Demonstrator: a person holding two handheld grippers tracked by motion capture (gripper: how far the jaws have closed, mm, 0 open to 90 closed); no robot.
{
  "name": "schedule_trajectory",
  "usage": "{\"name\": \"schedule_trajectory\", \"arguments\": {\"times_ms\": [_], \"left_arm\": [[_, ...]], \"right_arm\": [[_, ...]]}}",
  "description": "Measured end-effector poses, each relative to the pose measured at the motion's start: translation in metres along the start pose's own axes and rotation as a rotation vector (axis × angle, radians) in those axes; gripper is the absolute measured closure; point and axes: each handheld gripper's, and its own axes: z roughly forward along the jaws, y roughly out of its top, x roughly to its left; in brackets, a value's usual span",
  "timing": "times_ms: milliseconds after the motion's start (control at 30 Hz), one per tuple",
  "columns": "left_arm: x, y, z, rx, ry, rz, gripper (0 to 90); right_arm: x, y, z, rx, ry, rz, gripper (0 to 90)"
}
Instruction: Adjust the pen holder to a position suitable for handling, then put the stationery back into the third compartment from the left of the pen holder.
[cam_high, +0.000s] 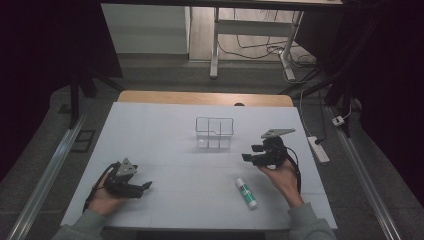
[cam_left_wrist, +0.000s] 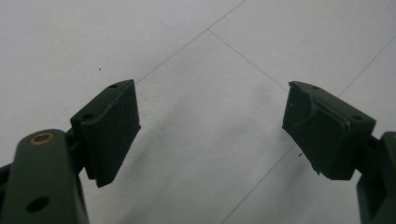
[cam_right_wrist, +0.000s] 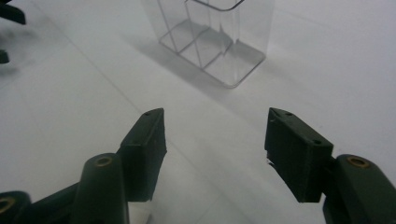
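the left gripper (cam_high: 145, 186) rests low on the white bench (cam_high: 165, 125) at the near left, jaws spread wide with nothing between them. towards the middle, further back, stands one clear organiser (cam_high: 215, 132) with divided compartments — all of them look empty. nearer the person, right of centre, one glue stick (cam_high: 246, 193) lies flat on the bench, untouched and well apart from the organiser. the right gripper (cam_high: 251, 152) hangs just above and beyond the stick, jaws parted and holding nothing, pointed towards the organiser (cam_right_wrist: 210, 37). judged from this, the work has barely begun — the stick is yet to be picked up and dropped into a compartment. count: two grippers, one stick, one organiser.
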Motion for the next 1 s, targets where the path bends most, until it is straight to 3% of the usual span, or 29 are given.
{"name": "schedule_trajectory", "arguments": {"times_ms": [333,1000], "left_arm": [[-0.001,0.0,0.0,-0.003,0.001,-0.001,18.6],[-0.002,0.001,-0.001,-0.007,0.006,0.0,18.3]], "right_arm": [[0.009,-0.01,-0.01,0.022,0.015,-0.008,35.5],[0.02,-0.011,-0.005,0.088,0.014,-0.04,36.3]]}}
